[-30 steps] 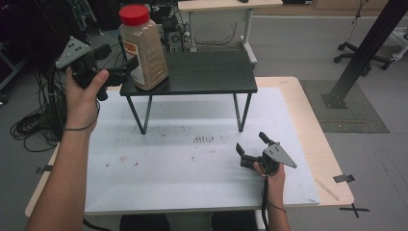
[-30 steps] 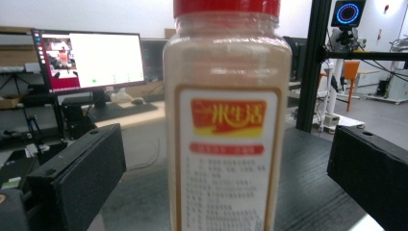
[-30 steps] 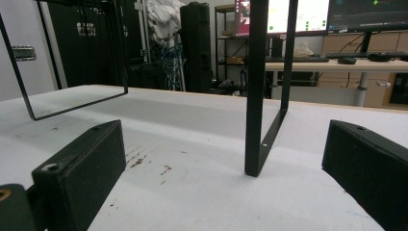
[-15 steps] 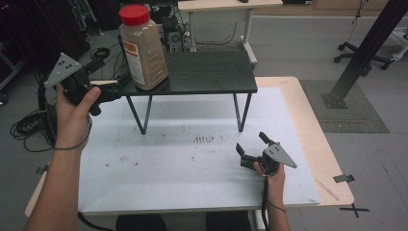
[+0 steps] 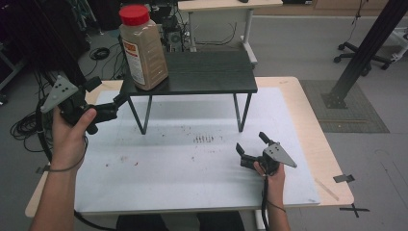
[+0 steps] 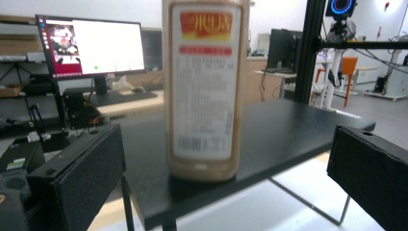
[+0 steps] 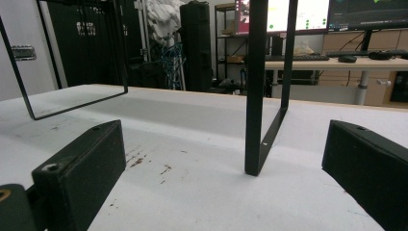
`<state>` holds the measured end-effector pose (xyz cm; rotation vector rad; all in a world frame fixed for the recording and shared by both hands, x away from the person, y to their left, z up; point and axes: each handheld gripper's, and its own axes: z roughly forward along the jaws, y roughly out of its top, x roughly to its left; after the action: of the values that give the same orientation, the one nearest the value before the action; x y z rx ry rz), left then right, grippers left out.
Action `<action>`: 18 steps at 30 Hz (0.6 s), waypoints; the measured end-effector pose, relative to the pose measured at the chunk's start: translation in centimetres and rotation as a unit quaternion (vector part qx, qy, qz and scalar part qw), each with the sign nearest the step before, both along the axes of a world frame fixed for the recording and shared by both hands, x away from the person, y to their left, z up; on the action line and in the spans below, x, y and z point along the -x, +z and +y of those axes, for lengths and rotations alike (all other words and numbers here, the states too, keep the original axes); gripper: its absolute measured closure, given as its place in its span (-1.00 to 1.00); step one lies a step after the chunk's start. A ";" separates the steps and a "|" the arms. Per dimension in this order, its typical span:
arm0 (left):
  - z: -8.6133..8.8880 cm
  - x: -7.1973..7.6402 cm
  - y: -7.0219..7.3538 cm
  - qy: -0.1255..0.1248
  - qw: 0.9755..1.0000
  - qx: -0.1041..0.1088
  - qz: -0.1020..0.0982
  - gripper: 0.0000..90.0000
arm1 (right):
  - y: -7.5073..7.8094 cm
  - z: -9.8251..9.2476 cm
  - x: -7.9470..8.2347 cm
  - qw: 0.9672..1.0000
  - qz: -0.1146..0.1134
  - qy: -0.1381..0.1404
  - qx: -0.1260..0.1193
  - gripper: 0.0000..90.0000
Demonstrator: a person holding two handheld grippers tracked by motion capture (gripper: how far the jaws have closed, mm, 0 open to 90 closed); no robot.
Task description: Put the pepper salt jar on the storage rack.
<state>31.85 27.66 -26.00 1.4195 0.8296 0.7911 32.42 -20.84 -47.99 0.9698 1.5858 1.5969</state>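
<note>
A tall jar [image 5: 143,45] of tan powder with a red lid stands upright on the left end of a low black stand [image 5: 207,72]. My left gripper [image 5: 108,95] hangs open off the stand's left edge, a short way from the jar and pointing toward it. In the left gripper view the jar [image 6: 206,91] is ahead, beyond the two spread black fingers [image 6: 72,178], which touch nothing. My right gripper [image 5: 250,143] rests open on the white mat [image 5: 168,168], in front of the stand's right legs [image 7: 255,86].
The stand's thin black legs [image 5: 144,113] rise from the mat, with open room beneath the top. Small dark specks [image 5: 204,139] mark the mat's middle. The wooden table edge [image 5: 322,139] runs along the right. Cables [image 5: 24,127] lie on the floor at left.
My left gripper has drawn back from beside the jar, going left and then toward the person. The jar has stayed put. The right gripper has not moved.
</note>
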 end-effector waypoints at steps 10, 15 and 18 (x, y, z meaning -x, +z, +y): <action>0.3 0.8 -2.2 0.003 1.000 0.008 0.013 -1.00 | 0.0 0.0 0.0 1.000 -0.001 0.000 0.000 -0.97; 0.2 1.0 -3.1 0.006 1.000 0.007 0.015 -1.00 | 0.0 0.0 0.0 1.000 -0.001 0.000 0.001 -0.97; 0.0 1.1 -3.4 0.008 1.000 0.010 0.012 -1.00 | 0.0 0.0 0.0 1.000 -0.001 0.000 0.001 -0.97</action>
<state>30.78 27.66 -29.43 1.4082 0.8650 0.7766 32.40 -20.83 -48.00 0.9668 1.5865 1.5949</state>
